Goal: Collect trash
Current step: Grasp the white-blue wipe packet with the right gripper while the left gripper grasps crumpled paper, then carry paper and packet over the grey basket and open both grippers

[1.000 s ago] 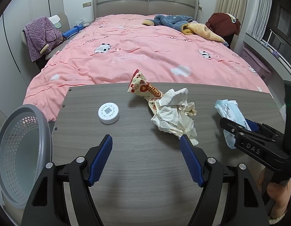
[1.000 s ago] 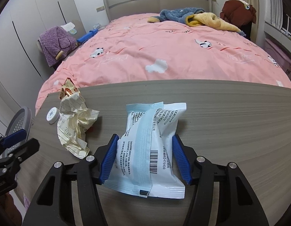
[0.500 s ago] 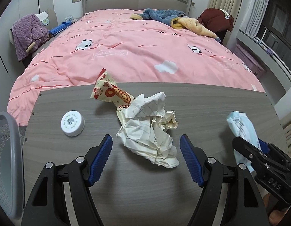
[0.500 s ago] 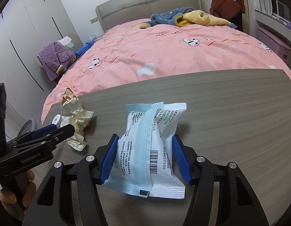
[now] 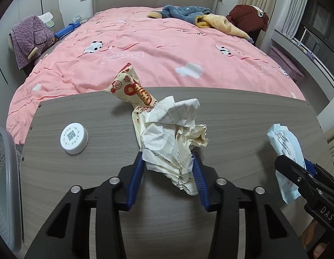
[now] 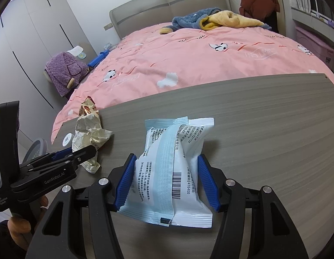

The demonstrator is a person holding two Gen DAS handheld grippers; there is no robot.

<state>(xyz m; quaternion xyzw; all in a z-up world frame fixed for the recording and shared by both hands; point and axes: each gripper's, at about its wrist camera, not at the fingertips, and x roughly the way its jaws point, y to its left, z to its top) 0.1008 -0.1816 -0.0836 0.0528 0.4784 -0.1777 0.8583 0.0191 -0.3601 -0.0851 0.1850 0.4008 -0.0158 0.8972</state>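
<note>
My left gripper (image 5: pixel 168 172) is shut on a crumpled cream paper wad (image 5: pixel 173 142), which rests on the grey wooden table (image 5: pixel 91 172). A red-and-cream snack wrapper (image 5: pixel 130 88) sticks up behind the wad, touching it. My right gripper (image 6: pixel 166 177) is shut on a pale blue and white plastic packet (image 6: pixel 171 168), held just above the table. The packet (image 5: pixel 283 149) and the right gripper show at the right of the left wrist view. The wad (image 6: pixel 89 136) and left gripper (image 6: pixel 67 155) show at the left of the right wrist view.
A white round cap (image 5: pixel 74 138) lies on the table's left part. A grey perforated basket (image 5: pixel 5 172) stands beside the table's left edge. A bed with a pink duvet (image 5: pixel 156 49) lies beyond the far edge. A purple garment (image 5: pixel 28 38) hangs at the left.
My left gripper moved right and forward onto the paper wad and closed on it. My right gripper kept its hold on the blue packet.
</note>
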